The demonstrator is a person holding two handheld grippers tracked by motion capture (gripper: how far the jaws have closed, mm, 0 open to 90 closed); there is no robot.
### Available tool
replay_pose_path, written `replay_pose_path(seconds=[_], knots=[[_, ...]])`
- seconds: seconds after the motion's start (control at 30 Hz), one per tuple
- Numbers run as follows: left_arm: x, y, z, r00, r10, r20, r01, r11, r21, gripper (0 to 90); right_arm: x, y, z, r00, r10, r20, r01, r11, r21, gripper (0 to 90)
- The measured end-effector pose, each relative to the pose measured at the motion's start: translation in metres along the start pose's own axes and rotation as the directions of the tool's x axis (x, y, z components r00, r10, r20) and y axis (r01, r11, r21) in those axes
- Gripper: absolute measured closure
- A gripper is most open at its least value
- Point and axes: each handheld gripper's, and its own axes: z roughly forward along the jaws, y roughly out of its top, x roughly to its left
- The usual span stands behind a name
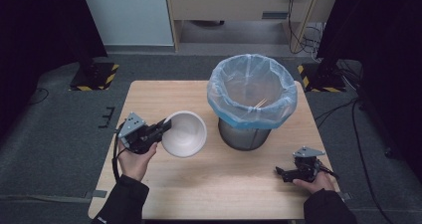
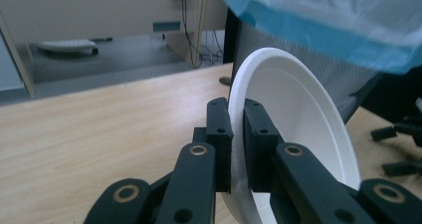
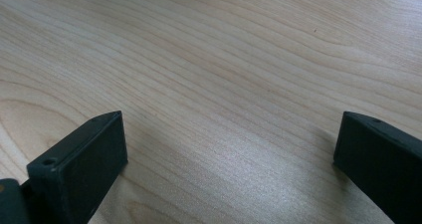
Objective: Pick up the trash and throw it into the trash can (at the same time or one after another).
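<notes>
Above table, left gripper (image 1: 164, 127) fingers clamp rim of plain white bowl (image 1: 185, 133), tilted; right gripper (image 1: 284, 173) fingers wide.

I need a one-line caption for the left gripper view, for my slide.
Left gripper pinching the rim of a tilted white bowl beside the bag-lined bin.

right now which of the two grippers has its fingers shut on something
The left gripper: its fingers clamp the rim of the white bowl. The right gripper rests on the table, fingers wide apart.
</notes>
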Motion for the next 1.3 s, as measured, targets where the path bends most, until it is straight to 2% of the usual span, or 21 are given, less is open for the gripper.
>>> replay_pose_path(seconds=[0.17, 0.23, 0.3, 0.53, 0.67, 0.8, 0.93, 1.07, 1.3], knots=[[-0.002, 0.016, -0.015, 1.0000, 0.007, -0.004, -0.007, 0.9970, -0.077, 83.2, 0.000, 0.000, 0.000, 1.0000, -0.002, 0.000, 0.002, 1.000, 0.000, 0.6], [-0.003, 0.017, -0.017, 1.0000, 0.002, -0.004, -0.002, 0.9959, -0.090, 83.2, 0.000, 0.000, 0.000, 1.0000, 0.001, 0.000, -0.001, 1.000, 0.000, 0.6], [-0.003, 0.024, -0.025, 0.9999, 0.002, -0.010, -0.004, 0.9920, -0.126, 83.2, 0.000, 0.000, 0.000, 1.0000, 0.001, 0.000, -0.001, 1.000, 0.000, 0.6], [-0.006, 0.032, -0.036, 0.9998, -0.008, -0.019, 0.005, 0.9839, -0.179, 83.2, 0.000, 0.000, 0.000, 1.0000, 0.001, 0.000, -0.001, 1.000, 0.000, 0.6], [-0.009, 0.037, -0.039, 0.9998, -0.016, -0.007, 0.014, 0.9799, -0.199, 83.2, 0.000, 0.000, 0.000, 1.0000, 0.001, 0.000, -0.001, 1.000, 0.000, 0.6], [-0.012, 0.042, -0.038, 0.9998, -0.020, 0.007, 0.021, 0.9771, -0.212, 83.2, 0.000, 0.000, 0.000, 1.0000, 0.001, 0.000, -0.001, 1.000, 0.000, 0.6], [-0.018, 0.050, -0.032, 0.9998, -0.006, 0.019, 0.010, 0.9763, -0.216, 83.2, 0.000, 0.000, 0.000, 1.0000, 0.001, 0.000, -0.001, 1.000, 0.000, 0.6], [-0.020, 0.061, -0.028, 0.9996, -0.007, 0.027, 0.014, 0.9677, -0.252, 83.2, 0.000, 0.000, 0.000, 1.0000, 0.001, 0.000, -0.001, 1.000, 0.000, 0.6], [-0.024, 0.080, -0.017, 0.9996, 0.007, 0.028, 0.001, 0.9603, -0.279, 83.2, 0.000, 0.000, 0.000, 1.0000, 0.000, 0.000, 0.000, 1.000, 0.000, 0.6]])
